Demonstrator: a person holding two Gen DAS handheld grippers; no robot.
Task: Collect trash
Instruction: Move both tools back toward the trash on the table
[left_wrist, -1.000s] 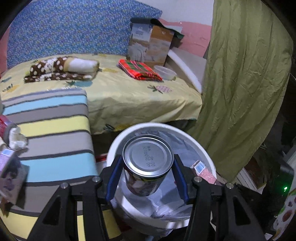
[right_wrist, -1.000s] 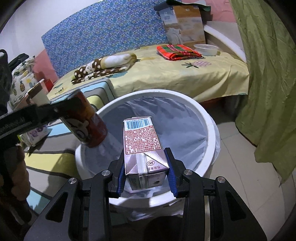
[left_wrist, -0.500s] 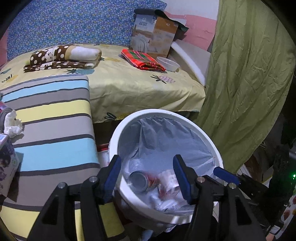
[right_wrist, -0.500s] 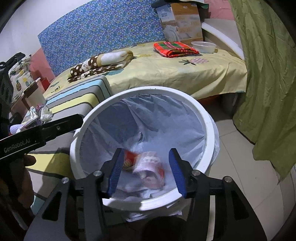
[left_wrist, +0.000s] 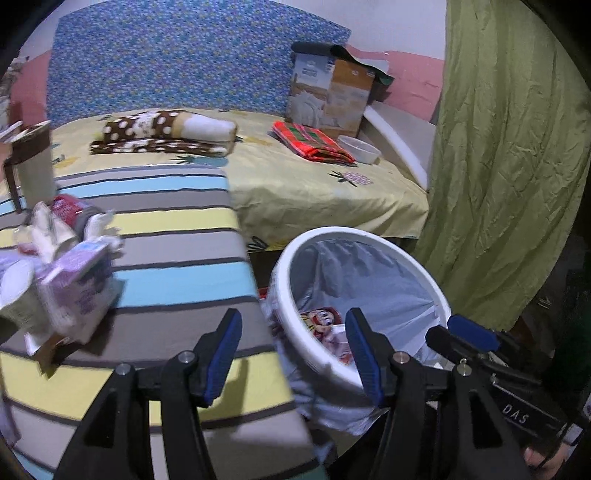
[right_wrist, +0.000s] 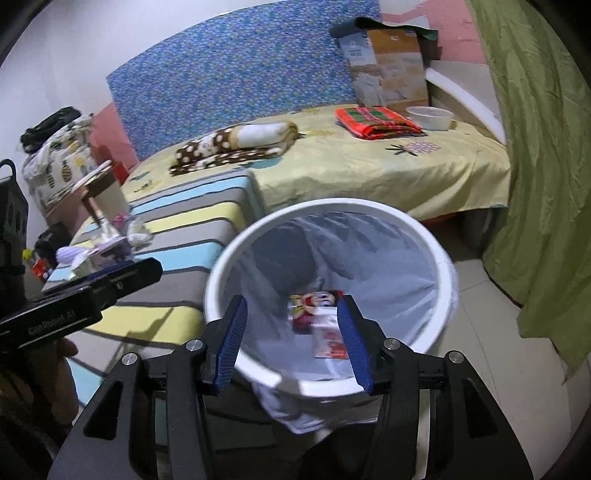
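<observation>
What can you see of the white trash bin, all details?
The white trash bin is round and looks like plastic, with a thick rim. A thin pale bag lines it and spills over the near rim. It stands upright on the tiled floor, close beside the striped cushion and in front of the bed. At the bottom lie a can and a carton. Both grippers hang open near its rim, not touching it.
</observation>
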